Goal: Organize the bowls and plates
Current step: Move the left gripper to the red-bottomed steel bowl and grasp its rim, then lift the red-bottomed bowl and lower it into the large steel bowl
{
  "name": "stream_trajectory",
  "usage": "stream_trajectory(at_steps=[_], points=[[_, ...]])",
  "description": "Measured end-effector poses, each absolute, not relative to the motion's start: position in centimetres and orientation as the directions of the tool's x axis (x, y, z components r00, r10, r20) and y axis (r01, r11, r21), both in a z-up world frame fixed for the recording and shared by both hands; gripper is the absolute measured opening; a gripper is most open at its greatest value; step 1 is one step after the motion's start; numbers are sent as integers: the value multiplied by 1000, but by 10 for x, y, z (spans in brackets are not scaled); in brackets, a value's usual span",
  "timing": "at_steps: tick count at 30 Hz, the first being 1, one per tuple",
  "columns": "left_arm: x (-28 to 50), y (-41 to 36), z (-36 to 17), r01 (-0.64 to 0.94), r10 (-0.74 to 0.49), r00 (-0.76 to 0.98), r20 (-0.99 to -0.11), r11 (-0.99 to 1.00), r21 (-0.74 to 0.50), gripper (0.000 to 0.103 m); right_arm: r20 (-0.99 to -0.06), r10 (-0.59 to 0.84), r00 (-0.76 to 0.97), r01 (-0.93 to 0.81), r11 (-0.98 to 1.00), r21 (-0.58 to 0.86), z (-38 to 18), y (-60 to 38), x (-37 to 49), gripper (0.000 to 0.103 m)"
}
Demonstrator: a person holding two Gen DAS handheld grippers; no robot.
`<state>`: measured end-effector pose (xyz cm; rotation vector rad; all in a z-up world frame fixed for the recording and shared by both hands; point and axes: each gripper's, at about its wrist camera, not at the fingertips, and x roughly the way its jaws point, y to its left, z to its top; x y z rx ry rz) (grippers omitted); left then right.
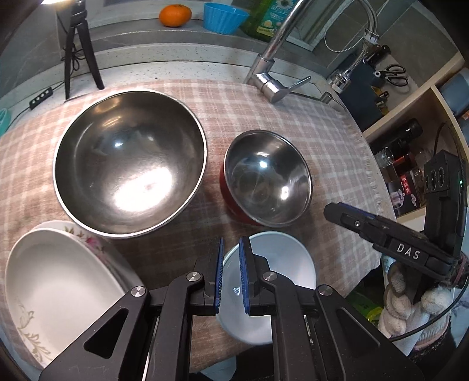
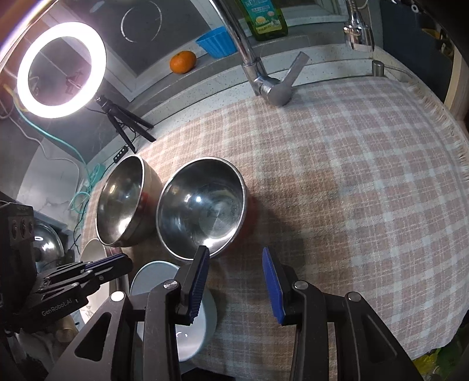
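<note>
A large steel bowl and a smaller steel bowl with a red outside sit on the plaid cloth. A pale blue-white bowl sits near the front edge. My left gripper has its jaws nearly closed astride that bowl's left rim. Two stacked plates, white over floral, lie at the front left. My right gripper is open and empty over the cloth, just right of the red bowl; it also shows in the left wrist view.
A faucet stands at the back of the cloth. A ring light on a tripod, an orange, a blue cup and a green bottle line the back ledge. Shelves with bottles stand at right.
</note>
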<state>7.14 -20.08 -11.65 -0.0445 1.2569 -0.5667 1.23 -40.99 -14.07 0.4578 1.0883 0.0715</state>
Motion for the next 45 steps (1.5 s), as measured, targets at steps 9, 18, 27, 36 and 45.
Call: stream_trajectory(at_steps=[9, 18, 27, 36, 45], points=[[87, -216, -125, 346, -421, 187, -888, 874, -342, 9, -824, 315, 471, 166, 886, 433, -149, -412, 27, 31], [99, -226, -135, 337, -393, 181, -901, 886, -319, 9, -828, 335, 449, 165, 880, 445, -161, -417, 47, 25], [110, -228, -141, 328, -390, 170, -905, 888, -321, 9, -831, 361, 424, 175, 867, 466, -172, -418, 56, 17], [114, -232, -144, 343, -387, 172, -906, 886, -313, 9, -845, 347, 406, 179, 877, 446, -176, -419, 64, 14], [113, -232, -137, 355, -401, 192, -896, 879, -317, 9, -852, 322, 412, 184, 887, 424, -170, -416, 65, 13]])
